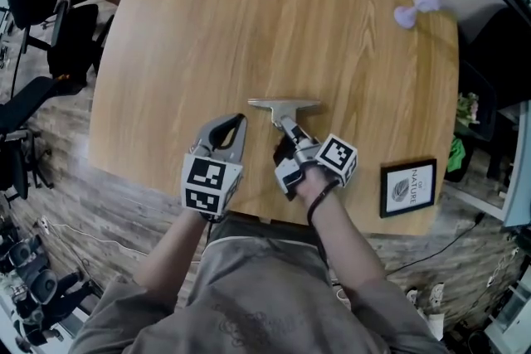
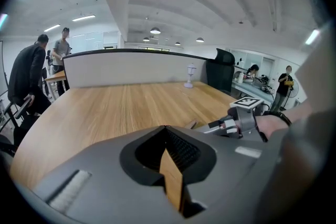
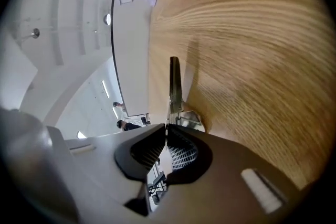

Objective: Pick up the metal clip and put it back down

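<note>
Right hand-held gripper (image 3: 167, 127): jaws are closed, tips pinched on the thin tail end of the metal clip (image 1: 284, 104), and nothing else sits between them. We see the clip near the middle of the tabletop (image 1: 191, 29), a bit toward our edge, with its wide flat bar across the far end and its tail pointing back at us into the jaws. In the right gripper view the clip runs edge-on straight out from the tips, with its shadow close beside it on the wood; we can't tell whether it is resting on the wood or just clear of it. That gripper is rolled on its side, so the wood fills the right of its view. Left hand-held gripper (image 2: 165, 132): tips together and empty, held just left of the right one over the near edge, well clear of the clip. Also on the tabletop, we've got a framed picture (image 1: 408, 187) at the near right corner and a small lilac ornament (image 1: 417, 7) at the far right corner. A low white partition (image 2: 131, 66) runs along the far edge.
</note>
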The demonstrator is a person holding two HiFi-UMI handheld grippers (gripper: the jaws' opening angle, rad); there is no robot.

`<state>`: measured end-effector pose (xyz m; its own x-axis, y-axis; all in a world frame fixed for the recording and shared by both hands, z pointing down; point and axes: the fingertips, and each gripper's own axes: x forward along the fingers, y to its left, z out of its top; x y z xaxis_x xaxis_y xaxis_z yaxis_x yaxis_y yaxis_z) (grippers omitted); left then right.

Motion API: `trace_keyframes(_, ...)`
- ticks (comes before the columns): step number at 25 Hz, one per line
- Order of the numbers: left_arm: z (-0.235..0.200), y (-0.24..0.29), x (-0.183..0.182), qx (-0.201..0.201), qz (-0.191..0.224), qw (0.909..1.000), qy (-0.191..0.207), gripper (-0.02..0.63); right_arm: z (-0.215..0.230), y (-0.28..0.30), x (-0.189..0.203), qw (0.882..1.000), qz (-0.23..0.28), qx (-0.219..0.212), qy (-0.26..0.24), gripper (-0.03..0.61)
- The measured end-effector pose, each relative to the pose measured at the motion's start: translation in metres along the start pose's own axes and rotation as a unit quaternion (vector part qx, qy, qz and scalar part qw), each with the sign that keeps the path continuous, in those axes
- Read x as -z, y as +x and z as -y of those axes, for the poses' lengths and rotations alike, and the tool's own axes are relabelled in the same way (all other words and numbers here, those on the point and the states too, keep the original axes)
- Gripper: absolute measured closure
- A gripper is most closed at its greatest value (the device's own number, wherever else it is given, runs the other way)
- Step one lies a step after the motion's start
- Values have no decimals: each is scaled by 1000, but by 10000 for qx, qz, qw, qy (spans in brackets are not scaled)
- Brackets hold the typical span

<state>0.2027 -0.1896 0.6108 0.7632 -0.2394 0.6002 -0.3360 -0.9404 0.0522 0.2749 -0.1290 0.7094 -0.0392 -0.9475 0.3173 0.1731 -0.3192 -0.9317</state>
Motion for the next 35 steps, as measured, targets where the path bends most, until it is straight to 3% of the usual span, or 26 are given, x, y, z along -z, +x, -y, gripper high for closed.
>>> trace_keyframes(7, 18, -6, -24, -8, 52, 9999, 92, 612, -20, -24, -10, 9999, -61, 104, -90, 558)
trace_keyframes(21, 73, -25, -96, -186, 550, 9974, 434, 612, -84, -109, -58, 9978, 45, -518, -400, 558)
trace_keyframes(35, 71, -95, -150, -139, 946, 9940, 525, 612, -160, -157, -31, 9948, 163, -832, -570, 558)
